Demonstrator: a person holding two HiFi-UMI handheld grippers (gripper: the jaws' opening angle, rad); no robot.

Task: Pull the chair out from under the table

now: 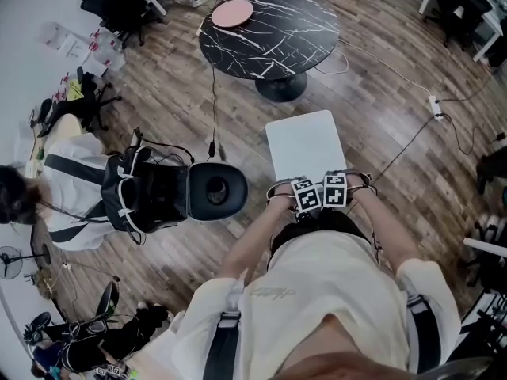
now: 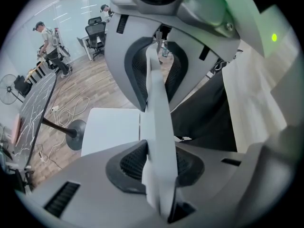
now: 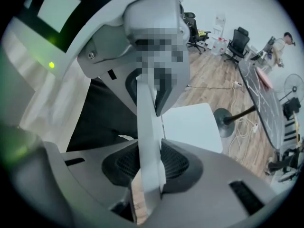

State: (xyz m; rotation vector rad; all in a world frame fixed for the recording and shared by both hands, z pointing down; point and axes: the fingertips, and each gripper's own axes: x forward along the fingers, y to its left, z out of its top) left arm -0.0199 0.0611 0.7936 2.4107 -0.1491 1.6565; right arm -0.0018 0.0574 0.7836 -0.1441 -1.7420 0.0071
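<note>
A white chair stands on the wood floor between me and the round black marble table (image 1: pixel 269 30); its seat (image 1: pixel 305 145) lies outside the tabletop. Both grippers sit side by side on the top edge of the chair's thin white back. My left gripper (image 1: pixel 305 198) (image 2: pixel 159 165) is shut on that back (image 2: pixel 156 118), both pads pressed against the panel. My right gripper (image 1: pixel 337 191) (image 3: pixel 149 165) clamps the same back (image 3: pixel 147 122) just beside it. Each gripper view shows the other gripper further along the edge, with the seat (image 2: pixel 111 127) (image 3: pixel 190 125) beyond.
The table's pedestal base (image 1: pixel 281 85) stands just beyond the chair. A pink disc (image 1: pixel 232 12) lies on the tabletop. A person with black gear (image 1: pixel 71 188) and a black round seat (image 1: pixel 215 190) are at left. Cables (image 1: pixel 428 125) run across the floor; office chairs line the edges.
</note>
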